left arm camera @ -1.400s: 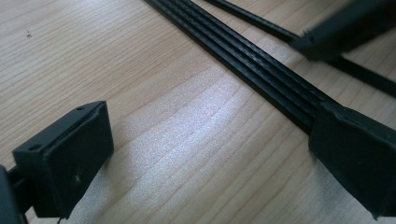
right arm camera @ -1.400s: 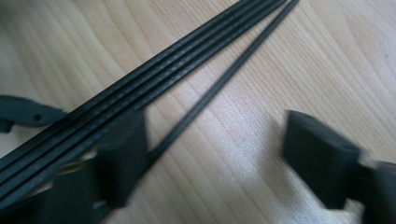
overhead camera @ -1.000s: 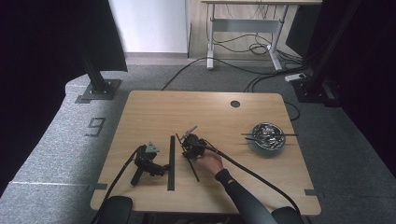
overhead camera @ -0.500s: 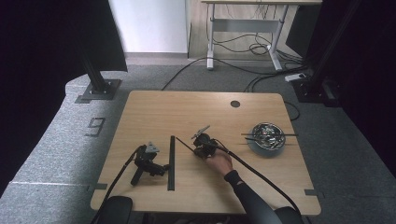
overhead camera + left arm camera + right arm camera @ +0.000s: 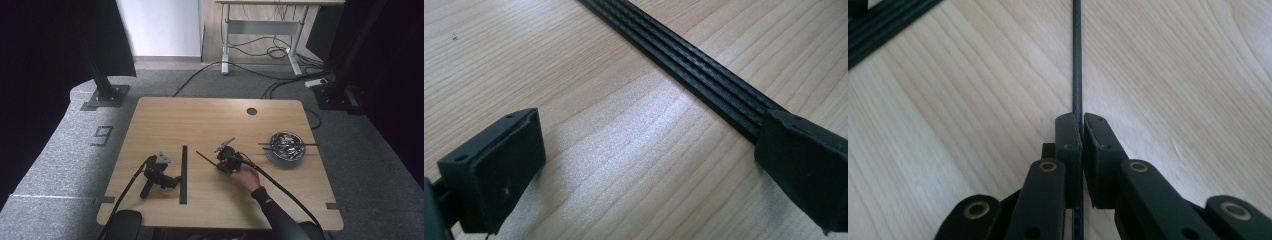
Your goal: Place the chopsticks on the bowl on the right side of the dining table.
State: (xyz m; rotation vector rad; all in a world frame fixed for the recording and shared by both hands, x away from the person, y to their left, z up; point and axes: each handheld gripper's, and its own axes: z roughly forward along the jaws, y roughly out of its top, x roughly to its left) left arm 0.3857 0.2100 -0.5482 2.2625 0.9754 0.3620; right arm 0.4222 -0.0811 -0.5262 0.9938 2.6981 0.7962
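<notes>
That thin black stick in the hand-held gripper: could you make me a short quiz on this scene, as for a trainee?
1. True or false: the right hand-held gripper is shut on a thin black stick.
2. What does the left hand-held gripper hold? A) the bundle of black sticks B) the bowl C) nothing
3. In the high view, on which side of the table does the metal bowl stand?

Key:
1. True; its jaws pinch the stick.
2. C; its jaws stand apart, with the bundle of black sticks lying on the table beside one jaw.
3. The right side.
</notes>
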